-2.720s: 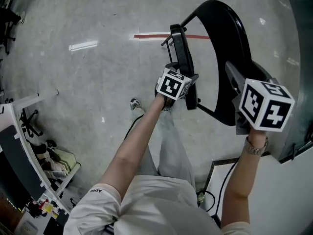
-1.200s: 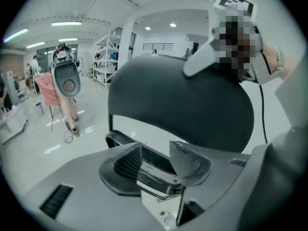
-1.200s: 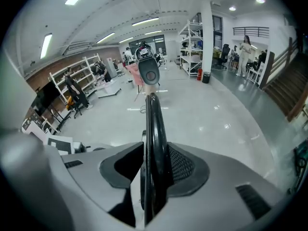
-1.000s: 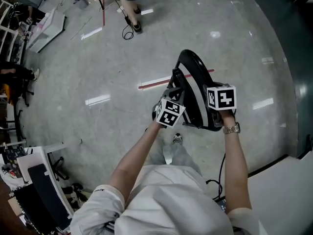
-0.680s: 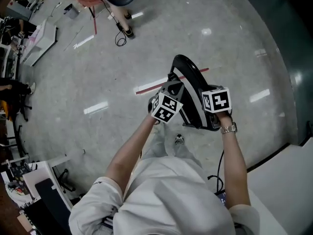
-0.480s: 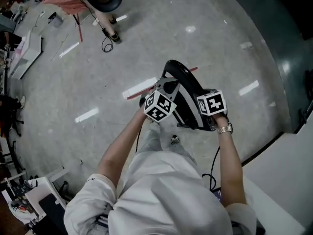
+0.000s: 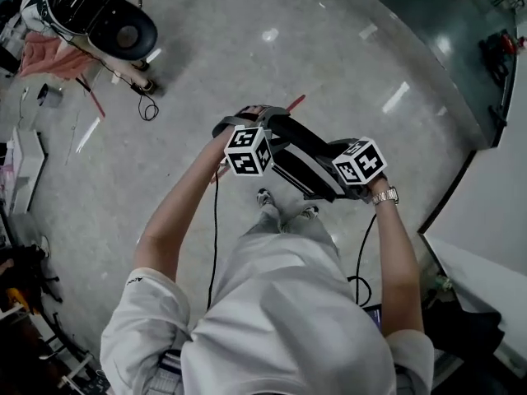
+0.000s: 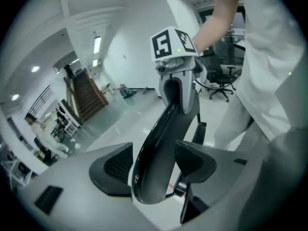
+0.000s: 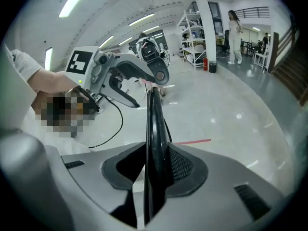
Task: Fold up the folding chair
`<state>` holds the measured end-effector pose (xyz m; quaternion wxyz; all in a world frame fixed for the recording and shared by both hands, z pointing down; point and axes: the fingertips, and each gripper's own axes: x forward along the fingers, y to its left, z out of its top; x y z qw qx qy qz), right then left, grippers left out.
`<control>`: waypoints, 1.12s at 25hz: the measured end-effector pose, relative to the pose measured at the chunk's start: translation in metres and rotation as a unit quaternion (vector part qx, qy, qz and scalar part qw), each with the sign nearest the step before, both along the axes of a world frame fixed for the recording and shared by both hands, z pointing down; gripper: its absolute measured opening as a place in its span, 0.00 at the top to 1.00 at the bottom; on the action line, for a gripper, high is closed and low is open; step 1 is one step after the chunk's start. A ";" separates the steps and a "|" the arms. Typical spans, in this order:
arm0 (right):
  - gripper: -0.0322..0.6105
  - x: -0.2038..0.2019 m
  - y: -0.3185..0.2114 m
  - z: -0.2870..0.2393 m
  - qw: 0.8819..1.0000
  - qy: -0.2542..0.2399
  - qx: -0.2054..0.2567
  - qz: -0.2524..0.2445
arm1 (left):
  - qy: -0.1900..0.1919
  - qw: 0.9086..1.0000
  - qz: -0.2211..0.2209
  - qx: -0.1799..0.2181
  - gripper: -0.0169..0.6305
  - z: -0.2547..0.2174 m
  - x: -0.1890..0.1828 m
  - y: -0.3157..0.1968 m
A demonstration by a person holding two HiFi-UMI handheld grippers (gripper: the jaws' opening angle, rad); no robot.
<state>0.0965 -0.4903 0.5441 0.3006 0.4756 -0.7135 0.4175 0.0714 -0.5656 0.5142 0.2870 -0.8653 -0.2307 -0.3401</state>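
The folded black chair (image 7: 296, 159) hangs flat and slanted in front of the person, above the floor. My left gripper (image 7: 265, 136) is at its upper left end. In the left gripper view the chair's glossy rim (image 8: 161, 143) lies between the jaws of the left gripper (image 8: 151, 170), which are opening; I see no firm press. My right gripper (image 7: 333, 175) holds the lower right end. In the right gripper view the thin chair edge (image 9: 155, 124) is clamped between the closing pads of the right gripper (image 9: 156, 170).
A black round-based stand (image 7: 123, 27) with cables is on the floor at upper left. A red tape line (image 7: 295, 103) shows beyond the chair. A cable (image 7: 216, 220) hangs by the person's legs. A white table (image 7: 486, 278) is at right, a dark wall base behind.
The chair has swung from upright to lying across in front of the person. My left gripper rolled over and shifted to the chair's left end. My right gripper kept its hold.
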 end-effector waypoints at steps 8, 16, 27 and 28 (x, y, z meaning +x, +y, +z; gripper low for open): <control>0.70 -0.005 0.046 -0.011 0.998 -0.034 0.059 0.008 | -0.096 0.982 0.141 0.083 0.52 0.037 0.001 0.033; 0.70 0.040 0.107 0.006 0.994 -0.049 0.075 0.058 | -0.100 0.989 0.099 0.049 0.60 0.040 0.031 0.026; 0.68 0.044 0.110 0.001 0.977 -0.064 0.179 0.101 | -0.082 0.987 0.118 -0.072 0.60 0.024 0.031 0.032; 0.68 0.044 0.111 0.003 0.978 -0.061 0.174 0.096 | -0.080 0.984 0.128 -0.092 0.60 0.021 0.031 0.034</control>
